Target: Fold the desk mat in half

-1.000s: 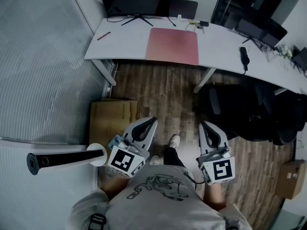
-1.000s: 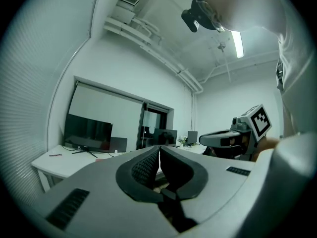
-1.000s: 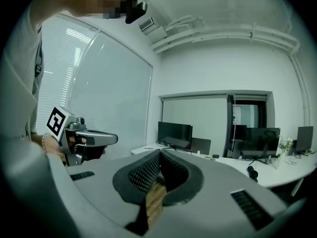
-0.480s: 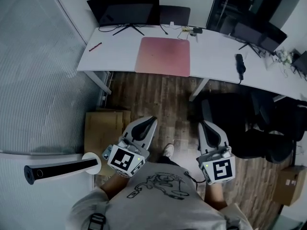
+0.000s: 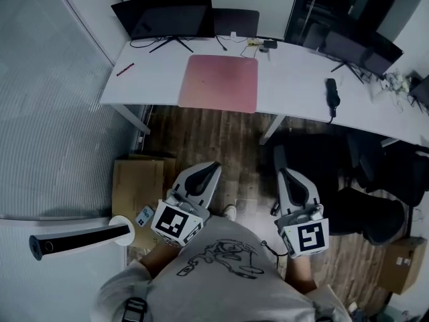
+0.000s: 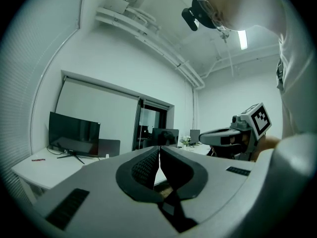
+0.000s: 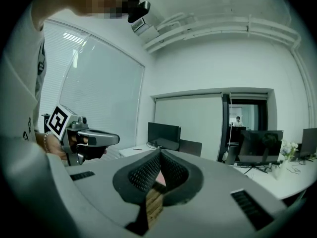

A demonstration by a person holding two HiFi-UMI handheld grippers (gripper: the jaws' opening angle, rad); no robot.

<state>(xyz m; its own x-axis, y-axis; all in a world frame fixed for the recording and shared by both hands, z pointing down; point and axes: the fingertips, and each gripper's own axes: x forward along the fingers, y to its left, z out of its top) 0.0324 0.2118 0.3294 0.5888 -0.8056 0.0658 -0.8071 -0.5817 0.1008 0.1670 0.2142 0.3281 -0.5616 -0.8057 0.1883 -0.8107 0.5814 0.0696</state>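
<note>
A pink desk mat [image 5: 218, 82] lies flat and unfolded on the white desk [image 5: 154, 82], far ahead of me. My left gripper [image 5: 210, 169] and my right gripper [image 5: 284, 174] are held close to my body over the wooden floor, well short of the desk. Both sets of jaws are shut with their tips touching and nothing between them. In the left gripper view the left gripper [image 6: 159, 148] points toward the desk. In the right gripper view the right gripper [image 7: 160, 152] shows a sliver of the pink mat [image 7: 159, 177] through the gap.
A black monitor [image 5: 163, 15] stands at the desk's back left, with a red pen [image 5: 125, 69] near the left edge. A black handset [image 5: 330, 92] lies to the right. Cardboard boxes [image 5: 137, 183] sit on the floor at left, black office chairs [image 5: 362, 180] at right.
The desk and mat have slid lower and leftward in the head view as I move nearer. Both grippers keep their place by my body, still shut.
</note>
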